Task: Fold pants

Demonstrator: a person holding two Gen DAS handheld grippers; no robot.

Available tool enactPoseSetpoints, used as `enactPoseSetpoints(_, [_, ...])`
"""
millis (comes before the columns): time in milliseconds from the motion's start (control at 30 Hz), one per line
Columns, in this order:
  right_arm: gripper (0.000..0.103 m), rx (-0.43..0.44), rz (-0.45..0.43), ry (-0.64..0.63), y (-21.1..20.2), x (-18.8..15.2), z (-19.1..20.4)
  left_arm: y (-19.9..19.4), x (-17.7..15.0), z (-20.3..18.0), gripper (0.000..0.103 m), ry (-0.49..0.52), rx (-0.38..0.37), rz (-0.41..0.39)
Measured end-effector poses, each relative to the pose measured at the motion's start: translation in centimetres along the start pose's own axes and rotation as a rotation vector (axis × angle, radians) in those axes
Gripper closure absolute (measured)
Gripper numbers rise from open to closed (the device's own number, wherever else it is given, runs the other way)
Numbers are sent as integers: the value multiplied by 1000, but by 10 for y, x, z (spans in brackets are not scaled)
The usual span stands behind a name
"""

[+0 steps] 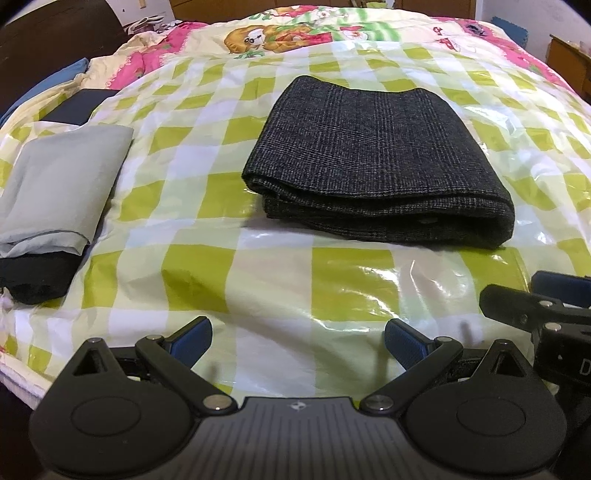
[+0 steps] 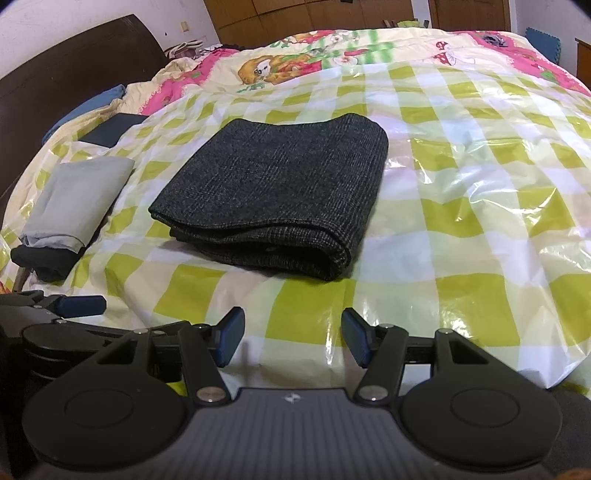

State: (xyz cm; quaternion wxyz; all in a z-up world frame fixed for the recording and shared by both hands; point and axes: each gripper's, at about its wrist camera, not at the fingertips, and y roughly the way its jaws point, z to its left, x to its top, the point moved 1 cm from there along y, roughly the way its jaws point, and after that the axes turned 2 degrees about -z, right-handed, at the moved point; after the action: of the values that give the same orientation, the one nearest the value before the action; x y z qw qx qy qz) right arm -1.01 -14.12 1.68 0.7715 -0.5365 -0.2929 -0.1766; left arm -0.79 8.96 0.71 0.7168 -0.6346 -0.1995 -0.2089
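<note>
The left gripper [image 1: 298, 345] sat nearest its own camera, its blue pads spread wide with nothing between them, only the glossy green-and-white checked plastic sheet [image 1: 258, 266] showing through the gap. The right gripper [image 2: 293, 341] stood just beside it, jaws parted at a middling width and likewise empty, hanging over the same sheet at the bed's near edge. Neither touched any cloth.

Beyond the fingers, well apart from both, lay the dark grey pants [image 1: 380, 162]. They were already folded into a compact rectangle of several layers, the rounded fold edge facing the grippers and the top flat and smooth. To the left rested a folded light grey garment [image 1: 59, 188] on top of something black [image 1: 37, 280], with a dark blue flat item [image 1: 79, 105] further back. A cartoon-printed quilt [image 1: 280, 33] covered the far part of the bed.

Judging by this, the folding itself looked finished and both tools were backed away from the work. Any next move would likely call for little more: perhaps pressing a loose layer at the near edge, or gripping the whole bundle through all layers to shift it towards the pile on the left without letting it spring open.
</note>
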Motion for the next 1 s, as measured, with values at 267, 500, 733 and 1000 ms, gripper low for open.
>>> enactPoseSetpoints(267, [43,-20,22,-4,5,-4,-1,-4,2,0,0,0,11,-25])
enactPoseSetpoints(500, [43,-20,23,-10,5,-4,0,-8,2,0,0,5,18,-39])
enactPoseSetpoints(733, [43,-19,22,-9,5,-5,1,-10,2,-1,0,11,22,-49])
enactPoseSetpoints(1000, [43,-15,20,-4,5,-4,1,-10,2,-2,0,16,30,-56])
